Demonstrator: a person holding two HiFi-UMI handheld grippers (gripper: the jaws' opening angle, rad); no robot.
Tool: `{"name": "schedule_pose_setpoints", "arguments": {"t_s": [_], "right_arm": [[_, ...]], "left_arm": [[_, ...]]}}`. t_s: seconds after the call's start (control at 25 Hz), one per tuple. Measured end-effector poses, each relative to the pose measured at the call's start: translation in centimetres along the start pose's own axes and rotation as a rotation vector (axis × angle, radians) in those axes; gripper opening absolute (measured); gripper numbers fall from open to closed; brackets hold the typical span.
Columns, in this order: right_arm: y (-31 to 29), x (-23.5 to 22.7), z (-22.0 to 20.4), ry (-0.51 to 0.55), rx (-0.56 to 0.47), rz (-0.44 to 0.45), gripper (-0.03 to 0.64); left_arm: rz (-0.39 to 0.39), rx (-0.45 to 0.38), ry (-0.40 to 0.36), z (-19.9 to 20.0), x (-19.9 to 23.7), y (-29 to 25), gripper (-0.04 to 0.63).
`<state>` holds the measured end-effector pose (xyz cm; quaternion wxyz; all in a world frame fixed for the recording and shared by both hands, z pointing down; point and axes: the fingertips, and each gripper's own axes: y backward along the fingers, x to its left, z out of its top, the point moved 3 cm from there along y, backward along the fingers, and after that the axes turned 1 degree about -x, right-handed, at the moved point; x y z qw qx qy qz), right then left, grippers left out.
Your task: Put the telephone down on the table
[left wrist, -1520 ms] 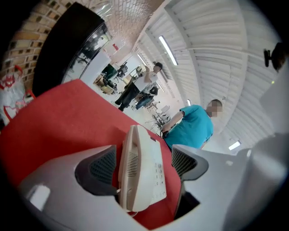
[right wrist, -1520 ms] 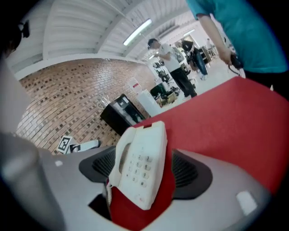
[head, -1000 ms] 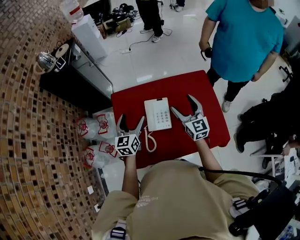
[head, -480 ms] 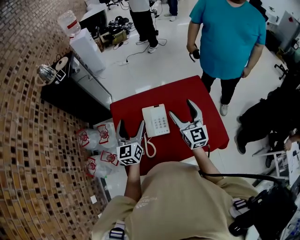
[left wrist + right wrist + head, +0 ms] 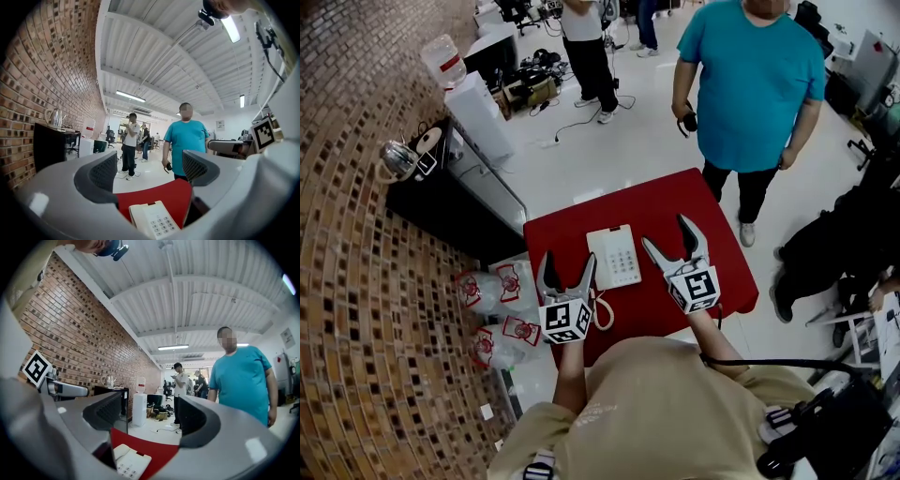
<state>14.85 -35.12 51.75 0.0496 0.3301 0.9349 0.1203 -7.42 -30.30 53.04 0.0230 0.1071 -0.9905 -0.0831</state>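
Note:
A white push-button telephone (image 5: 614,255) lies flat on the red table (image 5: 666,202), its coiled cord (image 5: 602,309) trailing toward the near edge. My left gripper (image 5: 567,270) hovers just left of it, jaws open and empty. On the telephone's other side my right gripper (image 5: 670,234) is raised above the table, open with nothing between its jaws. In the left gripper view the telephone (image 5: 153,220) shows low between the jaws, and in the right gripper view the telephone (image 5: 129,462) sits low at the left.
A person in a teal shirt (image 5: 750,75) stands just beyond the table's far edge. A black cabinet (image 5: 455,187) with a kettle (image 5: 394,159) stands at the left by the brick wall. Plastic bags (image 5: 492,281) lie on the floor beside the table.
Both grippers have drawn back from the telephone toward me and risen a little. The right jaws have narrowed slightly. The telephone stays on the table.

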Motion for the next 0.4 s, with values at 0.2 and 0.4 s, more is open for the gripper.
{"name": "schedule_pose_setpoints", "arguments": {"t_s": [0.2, 0.4], "right_arm": [[-0.6, 0.2, 0.5, -0.016, -0.004, 0.012, 0.367], [-4.1, 0.1, 0.4, -0.029, -0.019, 0.032, 0.367]], "left_arm": [[0.009, -0.024, -0.019, 0.9, 0.2, -0.3, 0.42], [0.015, -0.132, 0.037, 3.6, 2.5, -2.1, 0.419]]}}
